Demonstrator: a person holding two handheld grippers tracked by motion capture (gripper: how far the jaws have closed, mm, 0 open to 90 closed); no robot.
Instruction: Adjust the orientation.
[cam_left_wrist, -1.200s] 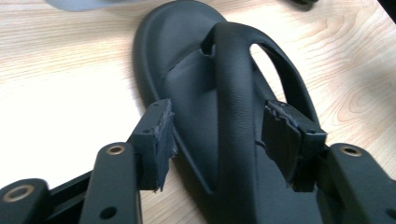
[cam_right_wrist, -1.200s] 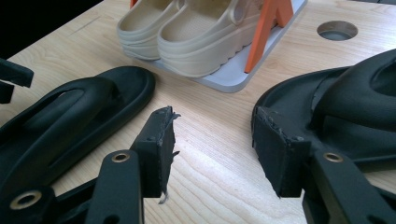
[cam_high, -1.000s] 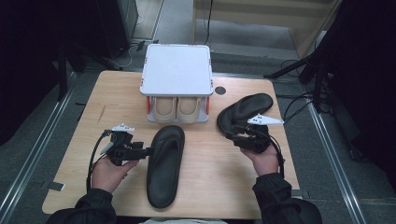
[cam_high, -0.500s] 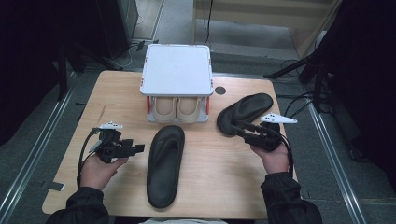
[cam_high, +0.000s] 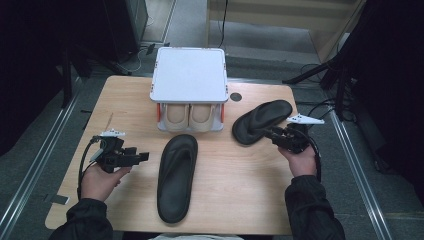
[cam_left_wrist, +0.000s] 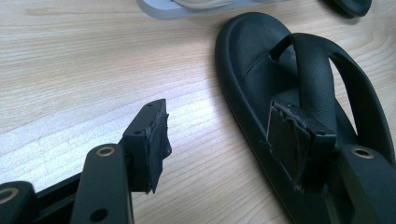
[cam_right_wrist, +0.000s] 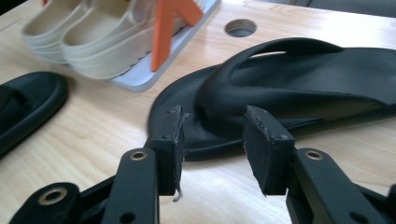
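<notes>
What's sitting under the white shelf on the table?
Under the white shelf, a pair of beige sandals stands side by side; just their front ends show, the rest is covered.

The person wears dark, black-looking long sleeves (cam_high: 310, 210) that end at the wrists. Each hand carries a black two-jaw gripper with a grey three-cornered plate on top – the left gripper (cam_high: 145, 157) and the right gripper (cam_high: 267, 132). A black cable (cam_high: 81, 167) runs in a loop from the left one. In the gripper views the jaws are flat black bars with brass-coloured screw holes, and the black pads (cam_right_wrist: 170, 135) have rough, frayed edges.
</notes>
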